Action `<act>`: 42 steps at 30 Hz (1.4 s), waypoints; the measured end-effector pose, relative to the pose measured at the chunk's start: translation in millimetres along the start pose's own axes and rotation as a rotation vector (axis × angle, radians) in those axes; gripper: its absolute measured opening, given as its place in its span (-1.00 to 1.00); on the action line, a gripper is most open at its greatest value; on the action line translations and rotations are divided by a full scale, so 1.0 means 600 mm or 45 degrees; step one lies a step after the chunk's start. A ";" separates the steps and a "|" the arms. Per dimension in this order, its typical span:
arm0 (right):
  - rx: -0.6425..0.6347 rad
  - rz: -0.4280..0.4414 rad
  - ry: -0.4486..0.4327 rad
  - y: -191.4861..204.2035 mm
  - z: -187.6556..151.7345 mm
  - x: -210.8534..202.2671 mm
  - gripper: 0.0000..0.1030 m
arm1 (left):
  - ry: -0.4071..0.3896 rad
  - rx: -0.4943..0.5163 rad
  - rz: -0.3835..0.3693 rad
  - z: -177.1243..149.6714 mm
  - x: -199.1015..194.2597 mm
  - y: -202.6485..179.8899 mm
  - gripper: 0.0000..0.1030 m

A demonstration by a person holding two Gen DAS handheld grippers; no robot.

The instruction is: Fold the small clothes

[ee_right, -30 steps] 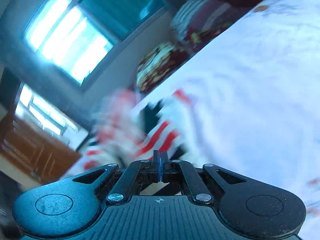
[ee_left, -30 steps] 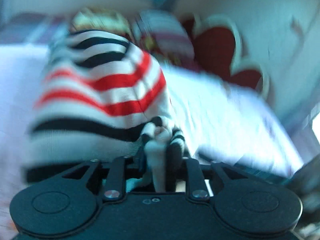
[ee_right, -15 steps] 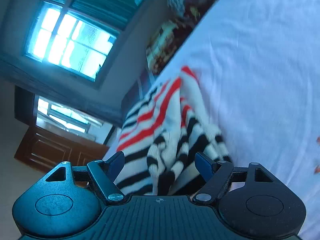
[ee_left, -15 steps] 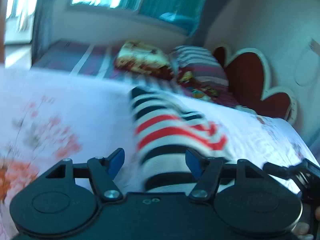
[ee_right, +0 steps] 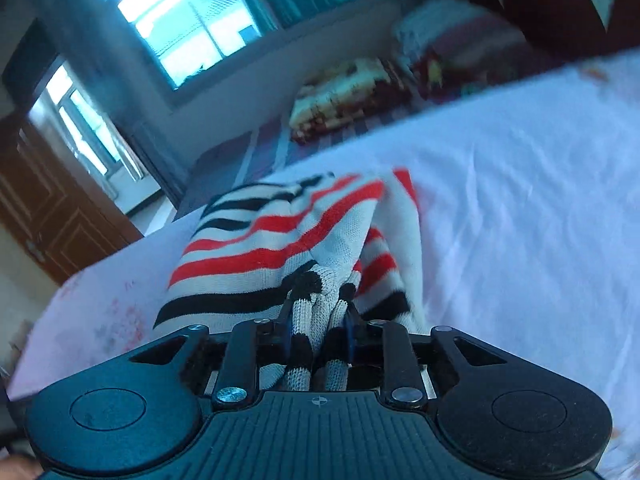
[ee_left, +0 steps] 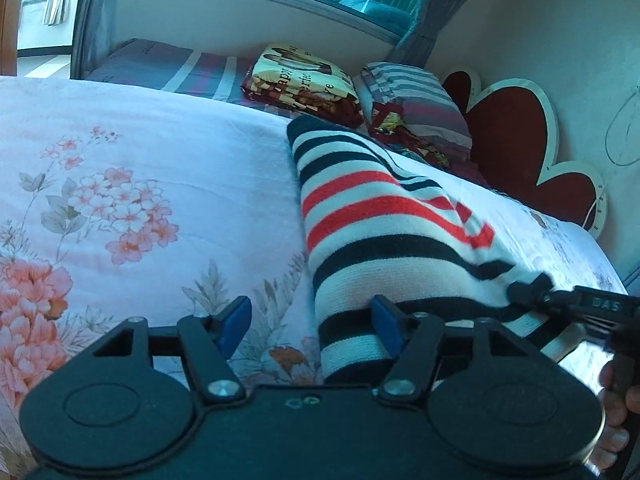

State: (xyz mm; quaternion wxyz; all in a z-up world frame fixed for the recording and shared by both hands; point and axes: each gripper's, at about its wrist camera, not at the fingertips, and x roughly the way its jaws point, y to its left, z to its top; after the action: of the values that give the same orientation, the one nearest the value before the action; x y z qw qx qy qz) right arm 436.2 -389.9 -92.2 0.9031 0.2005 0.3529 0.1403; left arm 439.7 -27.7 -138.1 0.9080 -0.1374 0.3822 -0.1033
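A small knitted sweater (ee_left: 372, 216) with black, red and white stripes lies on the floral bed sheet (ee_left: 132, 184). My left gripper (ee_left: 312, 324) is open, low over the sheet at the sweater's near edge, its right blue pad (ee_left: 385, 326) against the knit. My right gripper (ee_right: 318, 320) is shut on a bunched fold of the same sweater (ee_right: 276, 248) and holds it slightly raised. The right gripper's fingertip also shows in the left wrist view (ee_left: 532, 290), pinching the sweater's right edge.
Pillows and folded bedding (ee_left: 304, 80) lie at the head of the bed, beside a red heart-shaped headboard (ee_left: 516, 140). A window (ee_right: 180, 24) and a wooden door (ee_right: 48, 208) are behind. White sheet (ee_right: 520, 208) stretches to the right.
My left gripper let go of the sweater and opened, and the sweater dropped onto the sheet. My right gripper opened, then closed on a fold of the sweater.
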 end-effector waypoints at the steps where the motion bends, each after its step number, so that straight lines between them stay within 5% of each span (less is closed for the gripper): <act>1: -0.025 -0.005 -0.020 0.000 0.001 -0.007 -0.57 | 0.001 0.014 -0.010 -0.001 0.001 -0.005 0.20; 4: -0.077 -0.017 -0.056 -0.003 0.000 -0.015 -0.57 | 0.012 0.083 0.008 -0.002 0.015 -0.028 0.21; 7: -0.022 -0.056 0.068 -0.034 -0.009 0.036 -0.57 | 0.037 0.189 0.102 -0.007 0.034 -0.053 0.33; 10: 0.023 -0.030 0.076 -0.050 -0.020 0.039 -0.56 | 0.040 0.322 0.168 -0.006 0.035 -0.077 0.35; 11: 0.027 -0.020 0.078 -0.050 -0.016 0.033 -0.55 | 0.055 0.349 0.164 0.000 0.031 -0.080 0.25; 14: 0.036 -0.017 -0.052 -0.054 0.003 -0.007 -0.06 | -0.020 0.325 0.067 0.027 0.003 -0.067 0.10; 22: 0.135 0.036 -0.012 -0.097 0.113 0.082 -0.06 | 0.001 0.268 -0.011 0.114 0.085 -0.049 0.04; 23: 0.124 0.035 0.003 -0.098 0.123 0.100 -0.08 | 0.013 0.257 -0.015 0.118 0.097 -0.047 0.03; 26: 0.082 0.065 0.032 -0.094 0.134 0.132 -0.84 | 0.047 0.240 -0.018 0.126 0.126 -0.040 0.06; 32: -0.297 -0.020 -0.077 -0.052 0.110 0.138 -0.86 | 0.081 0.319 0.061 0.121 0.152 -0.045 0.08; 38: -0.213 -0.095 0.028 -0.072 0.082 0.161 -0.85 | 0.078 0.514 0.161 0.113 0.152 -0.081 0.18; 42: -0.195 -0.024 -0.045 -0.049 0.089 0.082 -0.85 | 0.007 0.567 0.128 0.103 0.092 -0.096 0.12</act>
State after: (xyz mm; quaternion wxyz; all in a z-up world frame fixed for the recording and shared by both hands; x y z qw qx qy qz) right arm 511.5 -410.5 -98.4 0.9231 0.1300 0.3271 0.1550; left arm 517.6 -87.4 -114.7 0.9188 0.0858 0.3588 -0.1401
